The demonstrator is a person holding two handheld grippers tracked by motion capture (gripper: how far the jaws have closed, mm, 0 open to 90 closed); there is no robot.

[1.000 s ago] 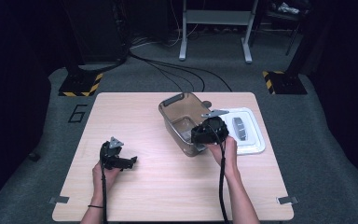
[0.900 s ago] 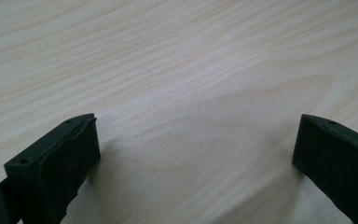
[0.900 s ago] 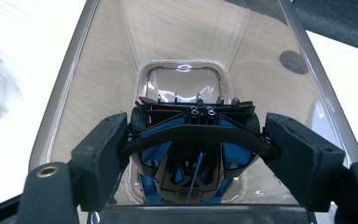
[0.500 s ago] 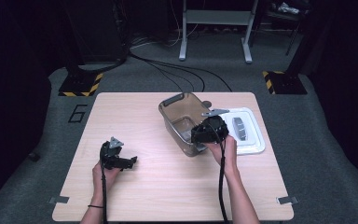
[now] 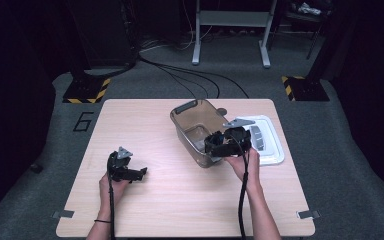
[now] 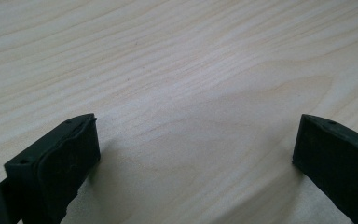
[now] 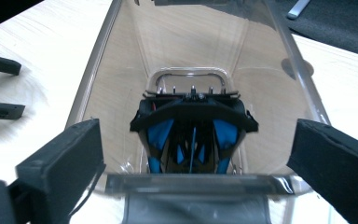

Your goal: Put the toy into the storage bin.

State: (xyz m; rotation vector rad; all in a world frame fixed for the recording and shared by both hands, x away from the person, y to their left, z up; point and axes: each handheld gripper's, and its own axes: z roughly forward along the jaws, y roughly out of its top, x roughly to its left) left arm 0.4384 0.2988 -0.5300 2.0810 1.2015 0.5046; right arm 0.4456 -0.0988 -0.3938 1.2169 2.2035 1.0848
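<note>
Hovering at the near end of the clear plastic bin, the right tool has its jaws spread wide and grips nothing; in the right gripper view they stand either side of the bin's near wall and grey handle, not touching it; the bin sits right of the tabletop's centre, its long axis running diagonally away from the person, straight ahead of the right tool; a black and blue object with a wire bail lies on the bin floor, directly forward of the jaws along that axis; a white lid lies just beside the bin on its right; the right hand is plainly the nearer one; the left tool rests low over bare wood well apart to the left, jaws also wide and empty; what the blue object is I cannot tell, its lower part is cut off by the bin's rim, and the far handle is only partly in view.
</note>
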